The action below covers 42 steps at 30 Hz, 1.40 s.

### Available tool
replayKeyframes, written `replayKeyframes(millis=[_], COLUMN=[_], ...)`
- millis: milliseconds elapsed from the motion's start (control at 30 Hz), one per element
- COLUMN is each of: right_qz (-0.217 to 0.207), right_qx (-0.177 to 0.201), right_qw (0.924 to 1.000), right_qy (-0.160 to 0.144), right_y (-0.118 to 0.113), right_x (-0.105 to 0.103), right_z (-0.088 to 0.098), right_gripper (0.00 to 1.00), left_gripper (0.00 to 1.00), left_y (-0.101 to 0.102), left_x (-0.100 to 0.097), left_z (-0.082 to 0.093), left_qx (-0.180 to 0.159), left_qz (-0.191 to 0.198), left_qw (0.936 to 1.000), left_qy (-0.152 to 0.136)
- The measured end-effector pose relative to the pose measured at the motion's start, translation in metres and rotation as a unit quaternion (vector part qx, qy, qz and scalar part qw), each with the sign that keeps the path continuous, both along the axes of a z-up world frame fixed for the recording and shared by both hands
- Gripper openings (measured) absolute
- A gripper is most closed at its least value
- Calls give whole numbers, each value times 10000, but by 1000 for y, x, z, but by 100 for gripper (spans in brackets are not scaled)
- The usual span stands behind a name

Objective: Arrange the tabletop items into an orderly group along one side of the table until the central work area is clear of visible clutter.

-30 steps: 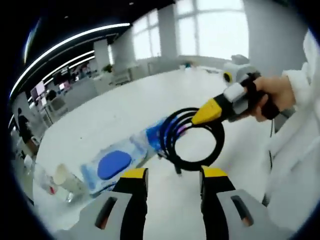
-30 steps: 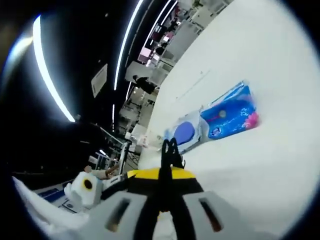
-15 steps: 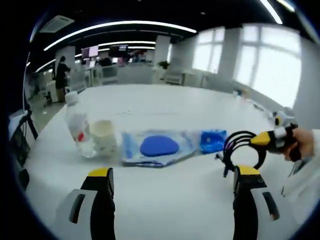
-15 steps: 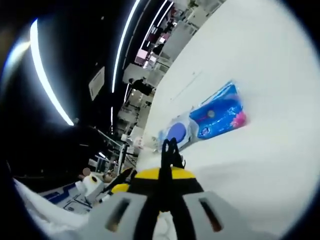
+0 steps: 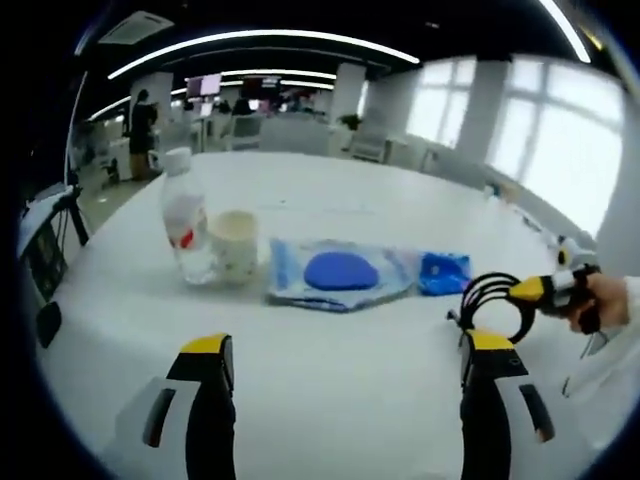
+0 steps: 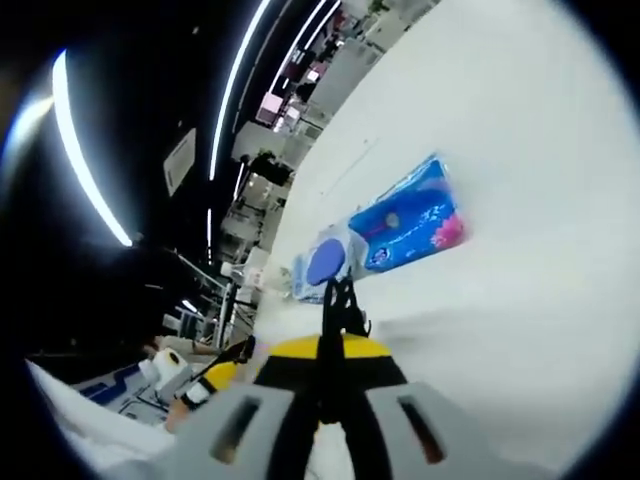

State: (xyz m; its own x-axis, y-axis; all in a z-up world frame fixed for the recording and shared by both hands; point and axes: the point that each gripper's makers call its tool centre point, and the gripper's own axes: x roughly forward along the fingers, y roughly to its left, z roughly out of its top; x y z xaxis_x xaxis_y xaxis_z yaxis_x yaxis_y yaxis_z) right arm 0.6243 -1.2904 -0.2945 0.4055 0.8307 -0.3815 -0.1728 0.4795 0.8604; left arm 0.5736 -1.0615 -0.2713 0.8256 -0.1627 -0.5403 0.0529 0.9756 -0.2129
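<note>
Left gripper view looks across a white table [image 5: 330, 390] from low down. Its own left gripper [image 5: 345, 385] rises from the bottom edge with its two yellow-tipped jaws spread wide, nothing between them, only bare tabletop in the gap. In the middle of the frame a row of items lies across the table: a clear plastic bottle [image 5: 186, 222] with a white cap and a red label stands upright at the left, a pale cup [image 5: 235, 244] stands just beside it on its right, then a clear flat packet [image 5: 340, 275] with a blue oval inside lies flat, and a small blue pack [image 5: 444, 272] lies touching the packet's right end. At the right edge of the frame the right gripper [image 5: 528, 290], held by a person's hand [image 5: 603, 302] in a white sleeve, has its yellow jaws pinched onto a coiled black cable [image 5: 490, 305], which hangs in a loop above the table, near the blue pack.

Right gripper view is rolled steeply, so the table [image 6: 520, 330] runs up toward the upper right. Its jaws meet closed at the bottom centre, and a short black piece of the cable [image 6: 338, 305] sticks up from between them. Beyond it, in the middle of the frame, lie the blue pack [image 6: 410, 225] and the clear packet [image 6: 320, 265], end to end.
</note>
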Motion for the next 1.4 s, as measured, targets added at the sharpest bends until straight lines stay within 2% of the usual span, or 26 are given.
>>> replayKeyframes(millis=[200, 367, 500, 667, 800, 900, 1133, 1267, 1400], right_qz=[-12, -44, 19, -89, -71, 35, 60, 122, 281], right_qx=[-7, -222, -790, -1460, -1729, -2153, -2455, -2581, -2828], right_qw=[10000, 9997, 9966, 9882, 9833, 9734, 9644, 9618, 9536], right_qy=[47, -24, -239, -453, -558, -785, -986, -904, -989], right_y=[-4, -9, -18, -30, -35, -41, -43, -45, -48], right_x=[7, 10, 15, 24, 25, 28, 29, 28, 26], right_z=[-6, -11, -22, -37, -45, -51, -56, -63, -69], right_gripper=[2, 3, 3, 3, 3, 3, 2, 3, 4], left_gripper=[88, 88, 87, 86, 86, 86, 86, 86, 86], left_y=[5, 6, 10, 7, 4, 3, 6, 6, 7], left_x=[-5, -6, -7, -9, -9, -9, -10, -11, -14], left_z=[-5, -5, -7, -8, -8, -8, -9, -9, -10], left_qx=[46, 0, 28, 82, 13, 14, 42, 32, 32], left_qz=[-32, -41, -24, -85, -116, -98, -57, -37, 19], left_qw=[9999, 9999, 9998, 9996, 9996, 9997, 9997, 9997, 9996], left_qy=[128, 153, 178, 251, 252, 236, 250, 238, 266])
